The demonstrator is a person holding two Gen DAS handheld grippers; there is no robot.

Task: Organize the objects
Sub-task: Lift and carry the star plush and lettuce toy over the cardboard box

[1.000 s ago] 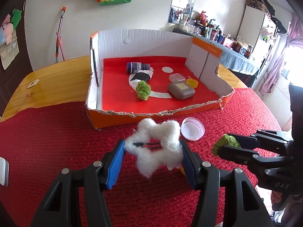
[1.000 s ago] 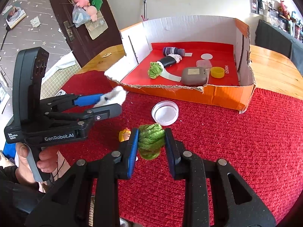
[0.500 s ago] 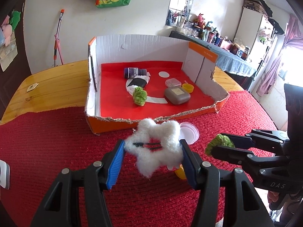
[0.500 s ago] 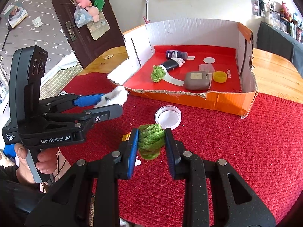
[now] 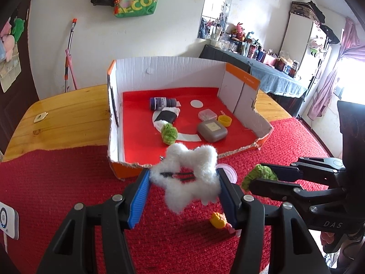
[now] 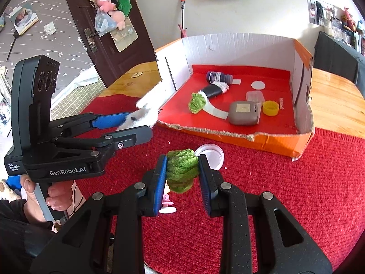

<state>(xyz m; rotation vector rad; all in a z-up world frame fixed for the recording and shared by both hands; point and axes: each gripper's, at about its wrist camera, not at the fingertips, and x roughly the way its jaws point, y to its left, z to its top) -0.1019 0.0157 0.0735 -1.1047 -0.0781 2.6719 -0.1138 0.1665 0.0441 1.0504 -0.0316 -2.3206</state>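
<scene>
My left gripper (image 5: 184, 178) is shut on a white fluffy star hair clip (image 5: 189, 178), held above the red mat in front of the cardboard box (image 5: 241, 86). It also shows in the right wrist view (image 6: 146, 114). My right gripper (image 6: 182, 171) is shut on a green yarn ball (image 6: 181, 170), held above the mat; the ball also shows in the left wrist view (image 5: 257, 175). The box holds a second green yarn ball (image 5: 169, 133), a dark bottle (image 5: 162, 103), a grey case (image 5: 212, 130) and a yellow cap (image 5: 224, 121).
A clear round lid (image 6: 212, 156) lies on the red mat (image 6: 296, 194) in front of the box. A small yellow and pink toy (image 5: 219, 222) lies on the mat under the grippers. Wooden table (image 5: 63, 118) shows beyond the mat.
Both grippers have risen and drawn back a little with their objects held; the box sits farther away and higher in both views.
</scene>
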